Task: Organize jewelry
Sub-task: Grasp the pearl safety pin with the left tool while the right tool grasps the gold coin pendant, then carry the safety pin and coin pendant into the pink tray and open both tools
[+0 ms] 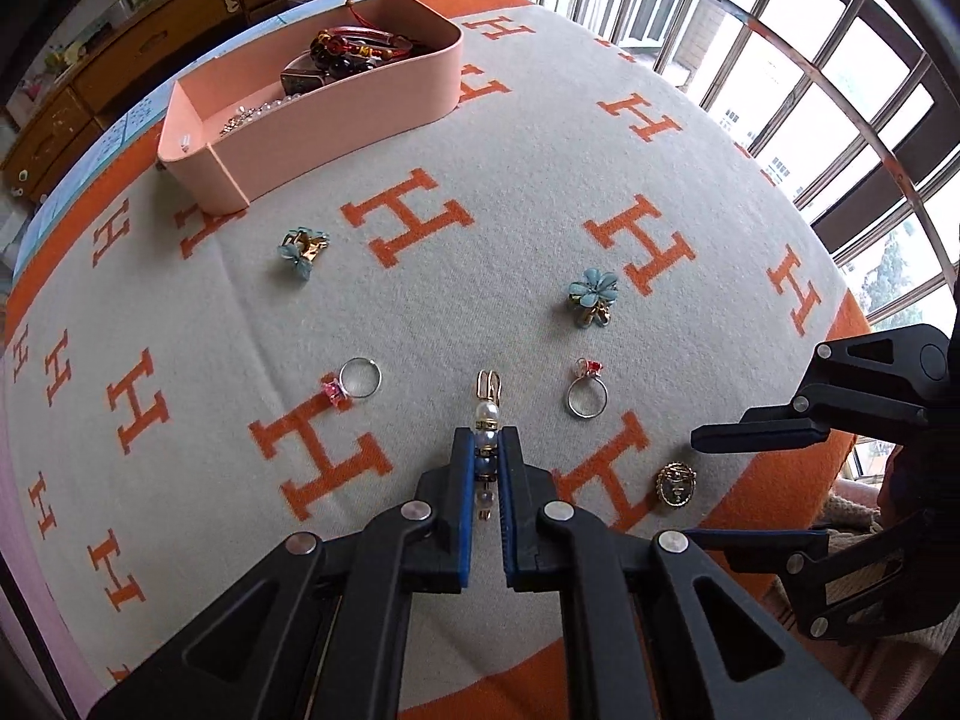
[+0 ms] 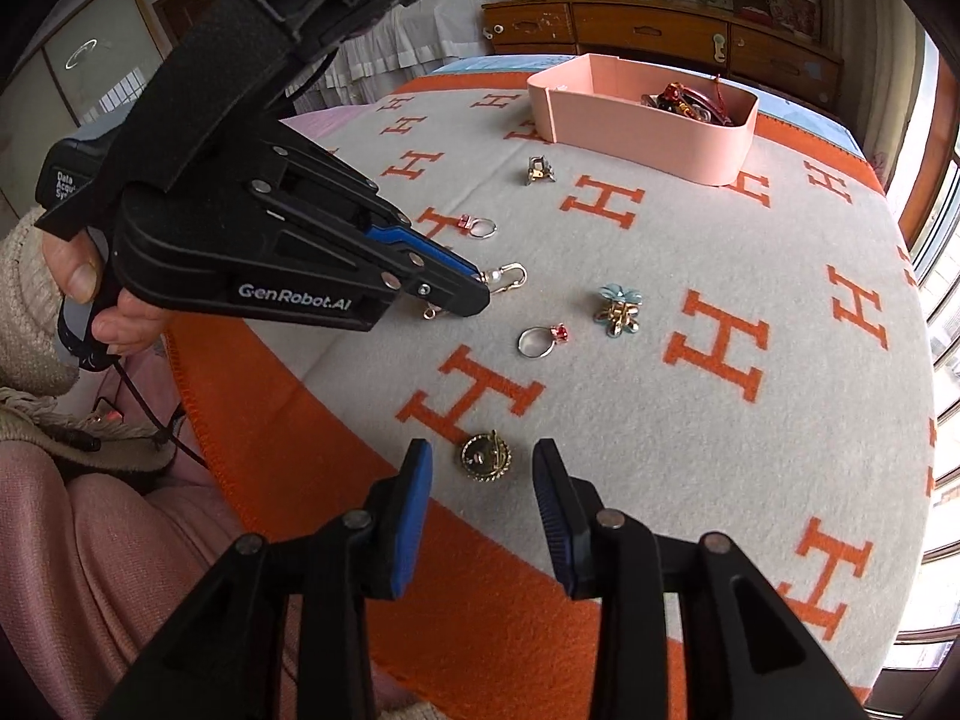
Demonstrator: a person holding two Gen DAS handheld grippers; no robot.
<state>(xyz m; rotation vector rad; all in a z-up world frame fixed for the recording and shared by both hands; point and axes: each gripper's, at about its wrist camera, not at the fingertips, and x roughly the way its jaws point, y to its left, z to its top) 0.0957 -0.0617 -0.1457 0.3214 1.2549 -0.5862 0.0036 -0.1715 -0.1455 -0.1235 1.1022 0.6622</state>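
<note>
My left gripper [image 1: 486, 441] is shut on a beaded pearl pendant [image 1: 487, 420] with a gold clasp, low over the blanket; it also shows in the right wrist view [image 2: 480, 294]. My right gripper [image 2: 483, 456] is open around a round gold brooch [image 2: 485, 456], fingers apart on either side of it. The brooch also shows in the left wrist view [image 1: 676, 484]. On the blanket lie two rings with red stones [image 1: 359, 384] [image 1: 587, 393] and two blue flower clips [image 1: 303, 251] [image 1: 594, 295]. A pink box [image 1: 336, 114] at the far side holds bracelets and other jewelry.
The grey and orange H-pattern blanket [image 1: 510, 192] covers the surface. Its orange border [image 2: 270, 420] and edge run close to the right gripper. A barred window [image 1: 810, 78] is on the right, wooden drawers [image 2: 660, 24] beyond the box.
</note>
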